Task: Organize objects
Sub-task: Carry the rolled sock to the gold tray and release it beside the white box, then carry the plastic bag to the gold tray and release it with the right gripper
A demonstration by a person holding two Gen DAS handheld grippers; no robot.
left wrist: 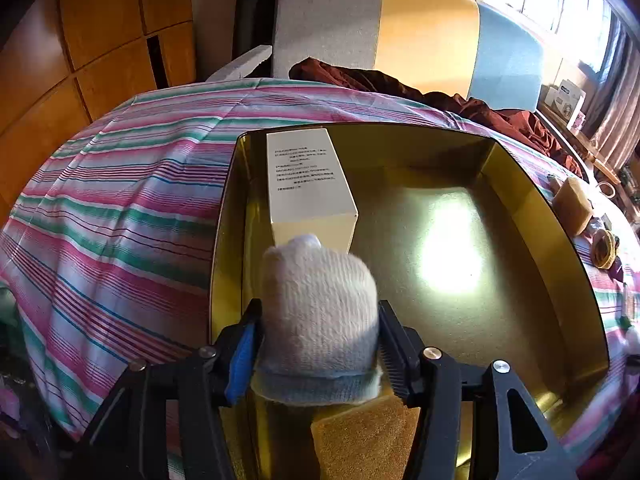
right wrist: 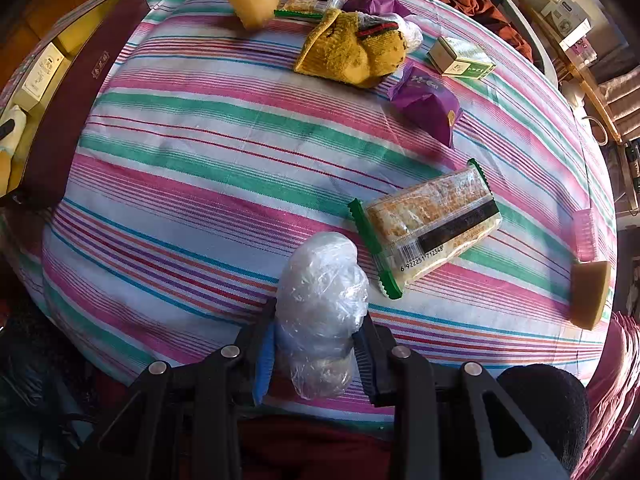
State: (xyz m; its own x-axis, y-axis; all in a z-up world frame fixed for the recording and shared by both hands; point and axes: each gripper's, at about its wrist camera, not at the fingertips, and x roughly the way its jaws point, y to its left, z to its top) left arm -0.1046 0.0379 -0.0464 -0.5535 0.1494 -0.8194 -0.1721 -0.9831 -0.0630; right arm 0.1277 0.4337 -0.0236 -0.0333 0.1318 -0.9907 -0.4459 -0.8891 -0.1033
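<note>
**Both grippers loaded, gold box waiting**

The left gripper (left wrist: 318, 344) is clamped on a rolled white sock (left wrist: 318, 312), held over the near-left corner of the gold box (left wrist: 528, 216). Inside the box lie one white carton (left wrist: 310, 184) at the far left and one tan sponge (left wrist: 364, 436) at the near edge. The next move likely calls for lowering the sock between them and opening.

The right gripper (right wrist: 316, 344) grips a plastic-wrapped bundle (right wrist: 320, 308), well right of the box. Still outside it: two cracker packs (right wrist: 432, 228), one yellow sock (right wrist: 352, 52), two purple packets, one green-white carton (right wrist: 460, 58), two sponges.
</note>
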